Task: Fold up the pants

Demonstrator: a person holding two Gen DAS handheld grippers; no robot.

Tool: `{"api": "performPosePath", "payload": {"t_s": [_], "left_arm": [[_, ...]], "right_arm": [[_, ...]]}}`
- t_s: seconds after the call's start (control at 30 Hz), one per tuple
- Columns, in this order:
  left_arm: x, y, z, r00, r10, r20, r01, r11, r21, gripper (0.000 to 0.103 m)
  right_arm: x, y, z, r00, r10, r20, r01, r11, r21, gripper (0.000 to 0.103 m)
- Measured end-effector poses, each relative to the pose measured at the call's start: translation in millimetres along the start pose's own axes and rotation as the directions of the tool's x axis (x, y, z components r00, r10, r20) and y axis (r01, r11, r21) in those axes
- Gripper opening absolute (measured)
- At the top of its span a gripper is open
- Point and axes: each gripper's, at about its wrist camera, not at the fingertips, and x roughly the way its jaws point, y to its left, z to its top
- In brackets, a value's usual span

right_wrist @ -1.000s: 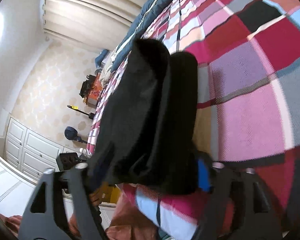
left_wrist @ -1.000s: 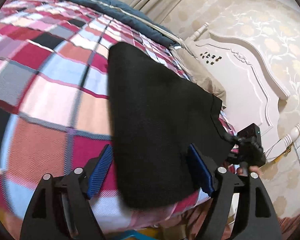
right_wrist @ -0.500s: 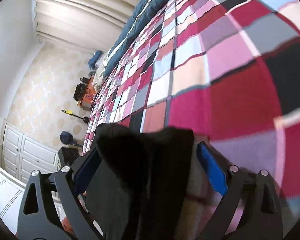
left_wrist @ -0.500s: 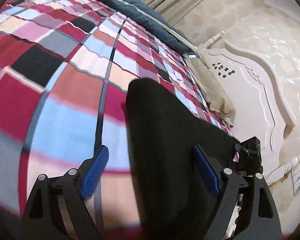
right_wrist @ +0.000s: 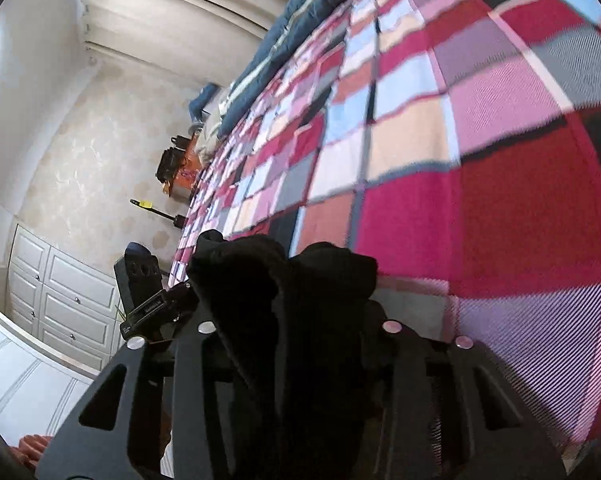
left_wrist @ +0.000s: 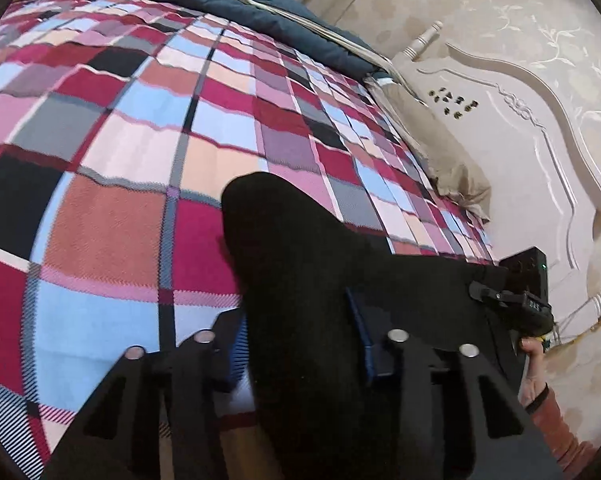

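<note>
The black pants [left_wrist: 300, 264] lie folded on the plaid bedspread [left_wrist: 112, 224] near the bed's front edge. My left gripper [left_wrist: 298, 340] is shut on the near end of the pants, blue pads pressing the cloth from both sides. In the right wrist view the pants [right_wrist: 284, 292] bunch up between the fingers of my right gripper [right_wrist: 296, 336], which is shut on them; its pads are hidden by the cloth. Each gripper shows in the other's view, the right one [left_wrist: 520, 292] at the pants' far side.
A dark blue quilt [left_wrist: 228, 4] lies along the far side of the bed. A beige pillow [left_wrist: 452, 160] and white headboard [left_wrist: 532, 132] are at the right. White cabinets [right_wrist: 56, 296] stand beside the bed.
Both grippers have closed from open onto the black pants. The pants' far end has come closer to the cameras and bunched up in the right gripper.
</note>
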Motion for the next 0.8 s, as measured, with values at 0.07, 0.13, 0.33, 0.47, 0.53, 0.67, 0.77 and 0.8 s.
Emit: {"api": "performPosePath", "payload": {"t_s": [0.07, 0.13, 0.33, 0.47, 0.53, 0.67, 0.77, 0.8], "left_arm": [[-3, -5, 7, 0.999, 0.032, 0.009, -0.033, 0.999, 0.018, 0.033], [-2, -9, 13, 0.997, 0.07, 0.022, -0.071, 0.996, 0.056, 0.032], [3, -7, 54, 0.988, 0.14, 0.063, -0.145, 0.986, 0.088, 0.029], [15, -1, 86, 0.98, 0.187, 0.067, -0.193, 0.977, 0.088, 0.028], [26, 5, 101, 0.976, 0.209, 0.062, -0.213, 0.974, 0.081, 0.028], [50, 20, 120, 0.972, 0.23, 0.046, -0.232, 0.972, 0.042, 0.028], [64, 27, 129, 0.971, 0.238, 0.038, -0.24, 0.97, 0.05, 0.028], [66, 27, 131, 0.97, 0.239, 0.038, -0.241, 0.969, 0.051, 0.029]], "right_arm": [[6, 9, 9, 1.0, -0.019, 0.009, 0.019, 0.999, -0.034, 0.036], [8, 16, 16, 0.999, -0.027, 0.021, 0.028, 0.998, -0.054, 0.035], [21, 16, 55, 0.998, -0.032, 0.059, 0.035, 0.998, -0.056, 0.035], [38, 18, 86, 0.996, -0.047, 0.071, 0.052, 0.997, -0.064, 0.035], [48, 16, 102, 0.995, -0.059, 0.075, 0.063, 0.996, -0.058, 0.035], [64, 5, 127, 0.994, -0.08, 0.074, 0.083, 0.996, -0.035, 0.034], [70, -7, 134, 0.994, -0.084, 0.07, 0.085, 0.996, -0.009, 0.034], [71, -12, 135, 0.994, -0.081, 0.069, 0.081, 0.997, 0.005, 0.034]]}}
